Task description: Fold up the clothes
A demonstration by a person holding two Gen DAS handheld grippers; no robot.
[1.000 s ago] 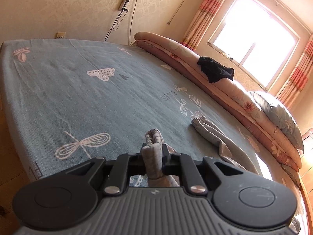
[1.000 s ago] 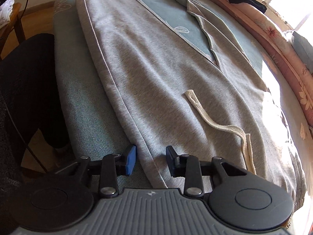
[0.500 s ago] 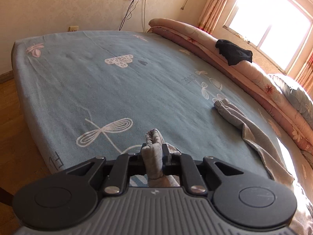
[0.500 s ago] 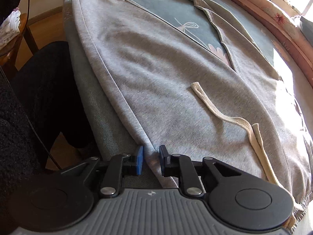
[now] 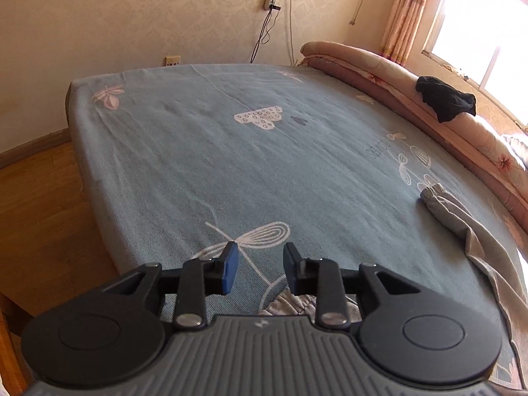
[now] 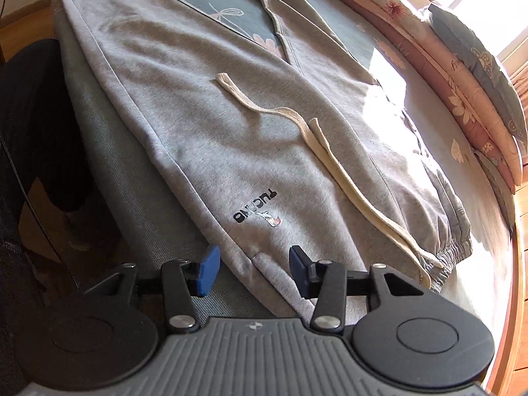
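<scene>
Dropped since a second ago: the grey cuff once pinched by the left gripper [image 5: 258,269], now lying bunched just below its pads on the blue bed sheet [image 5: 231,151]. Shifted along the near hem toward the waistband: the right gripper [image 6: 254,269].

Grey sweatpants [image 6: 204,109] spread flat across the near edge of the bed, legs forking apart with sheet showing between them. Elastic waistband [image 6: 452,247] gathered at the right end, cream drawstring [image 6: 333,161] trailing loose over the front, small black logo [image 6: 255,209] near the hem.

Left jaws just opened, moderately spread, nothing between them, hovering over the sheet's dragonfly print. Right jaws also just opened, spread wider, straddling the near side seam of the pants; pads not pressing on the cloth.
</scene>
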